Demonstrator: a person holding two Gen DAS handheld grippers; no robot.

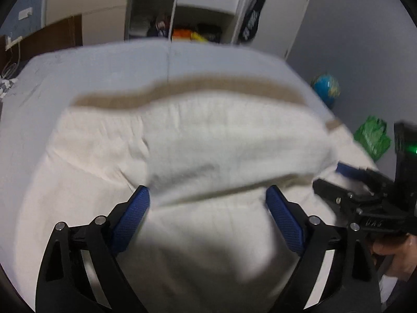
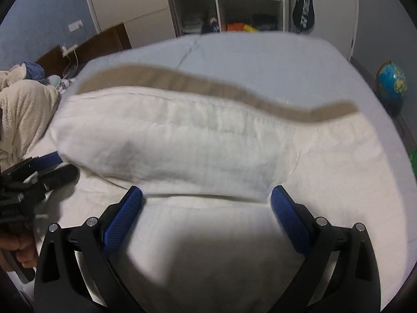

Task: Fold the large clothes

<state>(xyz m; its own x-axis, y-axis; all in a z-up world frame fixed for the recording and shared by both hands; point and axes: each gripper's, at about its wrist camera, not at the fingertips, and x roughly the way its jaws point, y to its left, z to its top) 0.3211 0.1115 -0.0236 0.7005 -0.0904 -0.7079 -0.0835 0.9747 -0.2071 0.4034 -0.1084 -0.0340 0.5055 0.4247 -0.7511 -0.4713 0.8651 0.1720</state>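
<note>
A large cream garment (image 1: 198,140) with a tan band (image 1: 198,86) along its far edge lies on the bed; a folded-over flap is blurred with motion. It also shows in the right wrist view (image 2: 198,143), tan band (image 2: 208,86) at its far edge. My left gripper (image 1: 208,195) is open, its blue pads (image 1: 133,216) spread just over the near fold edge, gripping nothing. My right gripper (image 2: 207,195) is open in the same way, blue pads (image 2: 289,219) wide apart. The right gripper shows at the right of the left wrist view (image 1: 336,180); the left one at the left of the right wrist view (image 2: 56,167).
A pale blue-white bed sheet (image 1: 104,62) lies under the garment. An open wardrobe (image 1: 187,7) stands beyond the bed. A globe (image 2: 392,83) and a green bag (image 1: 372,138) are on the floor at right. A cream blanket heap (image 2: 23,109) lies at left.
</note>
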